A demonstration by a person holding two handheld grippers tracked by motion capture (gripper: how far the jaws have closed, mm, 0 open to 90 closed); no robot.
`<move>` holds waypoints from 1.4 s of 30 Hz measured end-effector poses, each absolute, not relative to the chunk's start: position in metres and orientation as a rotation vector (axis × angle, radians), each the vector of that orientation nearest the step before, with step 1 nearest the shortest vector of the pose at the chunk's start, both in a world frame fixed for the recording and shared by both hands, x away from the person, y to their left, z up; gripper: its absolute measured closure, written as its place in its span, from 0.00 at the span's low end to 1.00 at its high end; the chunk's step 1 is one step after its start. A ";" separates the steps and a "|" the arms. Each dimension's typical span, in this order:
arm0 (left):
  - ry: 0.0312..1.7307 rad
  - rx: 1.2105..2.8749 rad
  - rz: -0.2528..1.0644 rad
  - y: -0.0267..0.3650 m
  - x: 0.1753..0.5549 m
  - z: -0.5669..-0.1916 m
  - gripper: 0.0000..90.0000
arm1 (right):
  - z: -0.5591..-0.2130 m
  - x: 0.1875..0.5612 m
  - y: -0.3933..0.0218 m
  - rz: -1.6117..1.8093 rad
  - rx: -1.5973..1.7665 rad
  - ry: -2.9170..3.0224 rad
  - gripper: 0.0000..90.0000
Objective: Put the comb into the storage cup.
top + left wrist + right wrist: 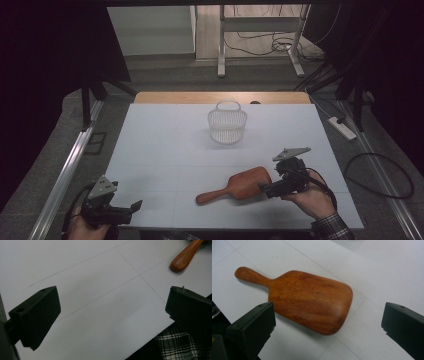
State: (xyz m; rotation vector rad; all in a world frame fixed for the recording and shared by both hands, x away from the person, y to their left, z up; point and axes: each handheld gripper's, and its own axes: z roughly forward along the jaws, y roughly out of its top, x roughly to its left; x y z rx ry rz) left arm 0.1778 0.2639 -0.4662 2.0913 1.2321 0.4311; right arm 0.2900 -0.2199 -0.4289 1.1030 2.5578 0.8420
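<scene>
A reddish wooden paddle board (238, 185) lies flat on the white table (165, 150), handle pointing left toward the front. In the right gripper view the paddle board (309, 300) lies just beyond the two wide-apart jaws. My right gripper (267, 188) is open, close to the board's broad right end, with nothing between its jaws. A white mesh basket (227, 124) with a handle stands upright at the back middle. My left gripper (131, 207) is open at the front left corner, over bare table. The left gripper view catches the paddle handle (183, 258) at top right.
The table's front edge runs just below both hands; a plaid sleeve (334, 229) shows at the bottom right. Metal rails flank the table. A power strip (342, 128) and cables lie on the floor to the right. A wooden strip (220, 97) borders the far edge.
</scene>
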 end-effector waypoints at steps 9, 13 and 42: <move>1.230 2.095 0.431 0.264 0.178 -0.466 0.01 | -0.432 0.296 -0.204 0.807 1.068 2.592 0.00; 1.229 2.098 0.431 0.263 0.178 -0.466 0.01 | -0.431 0.298 -0.200 0.795 1.049 2.592 0.09; 1.207 2.139 0.442 0.259 0.178 -0.467 0.02 | -0.441 0.297 -0.203 0.775 0.932 2.746 0.99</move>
